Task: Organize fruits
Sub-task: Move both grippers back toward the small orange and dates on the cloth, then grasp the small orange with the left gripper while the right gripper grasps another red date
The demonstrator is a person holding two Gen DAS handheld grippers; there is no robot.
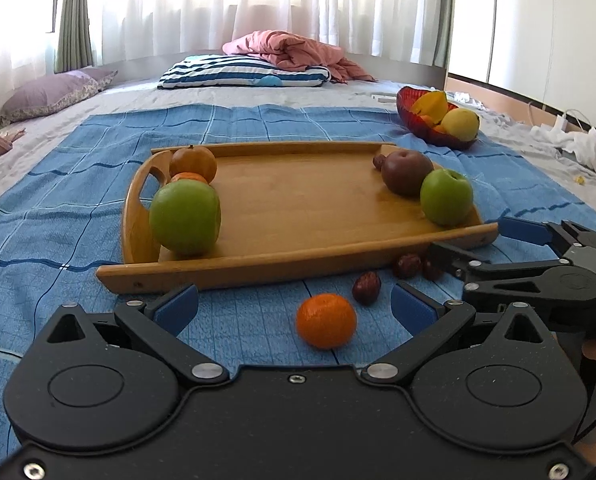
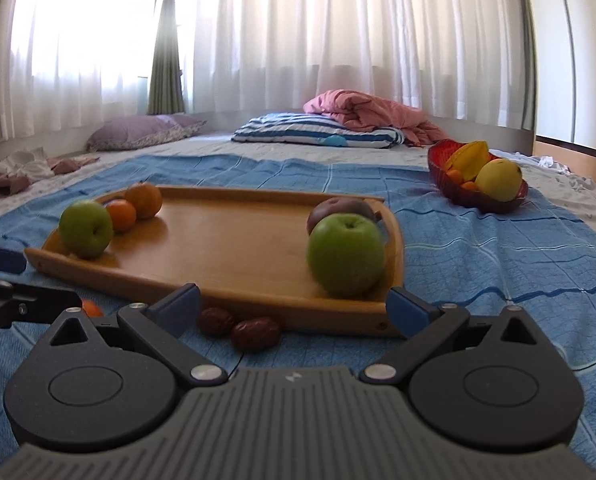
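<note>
The bed is spread with a blue blanket [image 1: 78,184], and on it sits a wooden tray [image 1: 298,200], stiff and broad, best lifted by its cut-out end handle. Green apples [image 1: 185,216] rest at both ends of it: firm, smooth, fairly heavy, likely to roll. In front of the tray lies a tangerine [image 1: 326,321], soft-skinned, so squeeze gently across its middle; the left gripper [image 1: 294,304] hangs spread apart just behind it. Smallest are the wrinkled red dates [image 2: 255,333], light and easily nudged, before the equally wide-apart right gripper [image 2: 294,306].
</note>
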